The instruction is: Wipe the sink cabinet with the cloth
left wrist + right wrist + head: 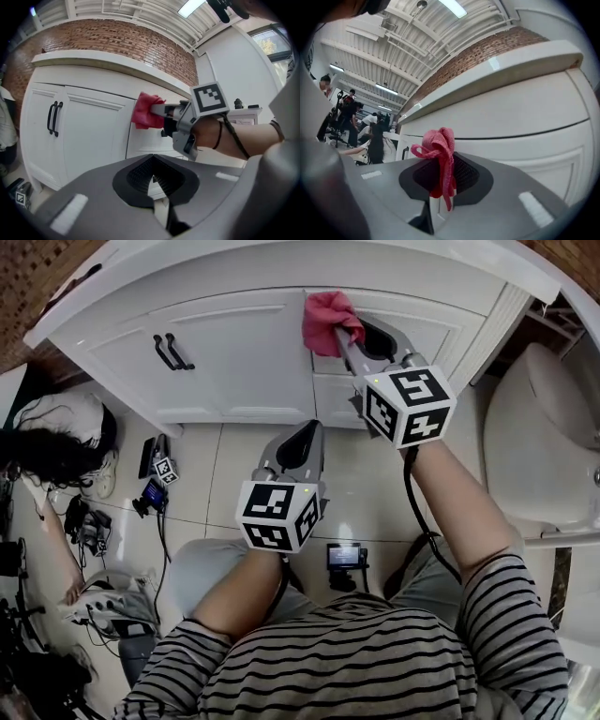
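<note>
At cabinet front: red cloth (328,320) sits bunched high on the right-hand panel, just under the countertop lip; looks to be touching the white face.
Right gripper (440,180): jaws clamped on cloth, a wad sticking out past the tips and a tail hanging down between the pads. Wad leads so that fabric, not jaw, meets the paint.
Right arm: stretched forward and up, gripper pointed into the panel; judged a reach for pushing the cloth along the face.
Left gripper (152,180): jaws pressed together, nothing between them. Held back over the floor tiles (216,474), well apart from the cabinet (234,362); judged parked clear of the wiping arm.
Door handles (172,351): two dark pulls on the left doors, well to the left of cloth; doors shut.
Person: crouched low in front, striped sleeves, knees near the cabinet base; puts the front panels within reach.
Stage: judged mid-wipe on the upper right panel. No streaks or dirt show, so how much of the cabinet is done can't be told.
Risk: thin pinch on a loose wad, cloth could slip out under a hard drag.
</note>
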Available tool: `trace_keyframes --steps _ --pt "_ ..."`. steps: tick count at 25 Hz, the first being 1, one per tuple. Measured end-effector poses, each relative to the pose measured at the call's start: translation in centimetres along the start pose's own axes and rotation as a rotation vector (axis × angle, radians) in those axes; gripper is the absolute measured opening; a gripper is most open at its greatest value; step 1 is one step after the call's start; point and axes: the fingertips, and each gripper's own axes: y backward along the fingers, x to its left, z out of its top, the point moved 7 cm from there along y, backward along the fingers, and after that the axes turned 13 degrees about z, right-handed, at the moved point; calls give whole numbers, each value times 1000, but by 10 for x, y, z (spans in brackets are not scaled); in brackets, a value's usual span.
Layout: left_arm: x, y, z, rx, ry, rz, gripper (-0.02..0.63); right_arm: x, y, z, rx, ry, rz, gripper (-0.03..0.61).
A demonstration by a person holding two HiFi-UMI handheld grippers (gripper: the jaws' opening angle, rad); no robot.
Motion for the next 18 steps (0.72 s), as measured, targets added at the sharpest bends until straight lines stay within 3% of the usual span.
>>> trace_keyframes --steps 5,14,18 --pt "12 3 0 -1 24 28 2 -10 -18 -27 74 18 -41 67" --pt "-1 -1 -5 13 -6 -8 2 -48 81 -31 79 -22 -209 63" --pt "-4 -4 -9 27 -24 1 2 -87 132 -42 92 -87 -369 61"
